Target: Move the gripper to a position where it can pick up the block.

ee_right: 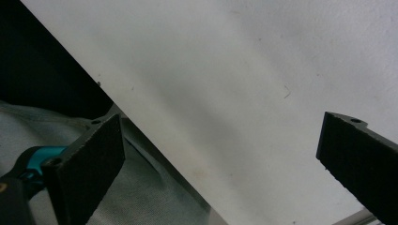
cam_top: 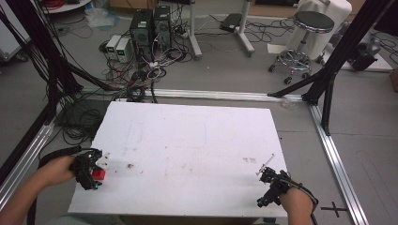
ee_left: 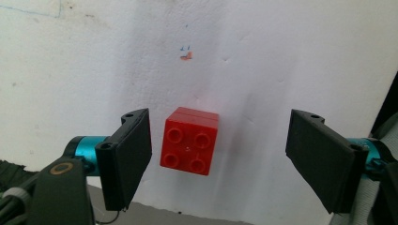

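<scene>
Soft even light (slightly blurred close-ups)

Brick on table near left edge, btwn left claw jaws (untouched); right claw at near-right corner.

No legible text, label, brand or number anywhere — table marks too faint and small to read

Your left claw has flat black jaws on teal barrels with a brass-ringed screw; black cable trails off your right claw.
</scene>
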A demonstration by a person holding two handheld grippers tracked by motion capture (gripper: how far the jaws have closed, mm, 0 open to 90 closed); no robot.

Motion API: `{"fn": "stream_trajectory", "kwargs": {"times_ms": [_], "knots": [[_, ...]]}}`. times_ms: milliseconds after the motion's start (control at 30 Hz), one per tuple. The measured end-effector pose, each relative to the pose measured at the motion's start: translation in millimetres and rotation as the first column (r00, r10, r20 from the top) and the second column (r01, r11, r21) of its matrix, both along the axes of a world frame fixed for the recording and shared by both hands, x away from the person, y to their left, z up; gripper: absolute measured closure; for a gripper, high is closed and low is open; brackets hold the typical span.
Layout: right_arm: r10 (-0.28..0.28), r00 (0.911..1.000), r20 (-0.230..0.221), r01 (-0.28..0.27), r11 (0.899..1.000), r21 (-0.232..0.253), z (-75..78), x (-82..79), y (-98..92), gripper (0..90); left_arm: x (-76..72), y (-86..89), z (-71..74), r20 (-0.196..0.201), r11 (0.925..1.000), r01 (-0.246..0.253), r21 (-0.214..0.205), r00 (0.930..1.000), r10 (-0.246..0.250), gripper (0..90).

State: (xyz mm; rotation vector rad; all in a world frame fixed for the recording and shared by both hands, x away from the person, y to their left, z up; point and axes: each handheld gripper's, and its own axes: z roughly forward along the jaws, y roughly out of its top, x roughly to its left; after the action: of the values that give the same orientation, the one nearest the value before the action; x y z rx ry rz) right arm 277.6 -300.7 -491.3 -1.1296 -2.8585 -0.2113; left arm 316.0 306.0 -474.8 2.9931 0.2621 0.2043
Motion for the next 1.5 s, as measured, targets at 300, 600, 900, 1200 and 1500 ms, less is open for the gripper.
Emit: {"fn": "stream_trajectory", "kwargs": {"times_ms": [300,600,900,1200,1500], "knots": [[-0.003,1.0,0.0,0.003,1.0,-0.002,-0.5,-0.3,-0.9,0.9,7.0,2.7,-6.2,-0.006,0.998,0.062,0.008,0.998,-0.062,23.2],[0.0,1.0,-0.003,0.0,1.0,-0.003,-1.3,0.0,-0.2,0.9,16.0,5.2,-16.3,-0.01,0.991,0.118,0.064,0.993,-0.118,23.2],[-0.001,1.0,-0.001,0.001,1.0,-0.004,-0.1,-0.3,-1.1,0.9,19.4,8.3,-27.1,-0.029,0.9843,0.152,0.089,0.9883,-0.15,23.2],[0.002,1.0,-0.001,-0.002,1.0,-0.005,-0.9,-0.2,-0.4,0.9,20.1,12.1,-34.1,-0.029,0.9794,0.173,0.103,0.9848,-0.171,23.2],[-0.001,1.0,-0.003,0.001,1.0,-0.006,-1.0,-1.0,0.3,0.9,21.9,14.1,-37.8,-0.037,0.9815,0.162,0.102,0.9866,-0.159,23.2]]}}
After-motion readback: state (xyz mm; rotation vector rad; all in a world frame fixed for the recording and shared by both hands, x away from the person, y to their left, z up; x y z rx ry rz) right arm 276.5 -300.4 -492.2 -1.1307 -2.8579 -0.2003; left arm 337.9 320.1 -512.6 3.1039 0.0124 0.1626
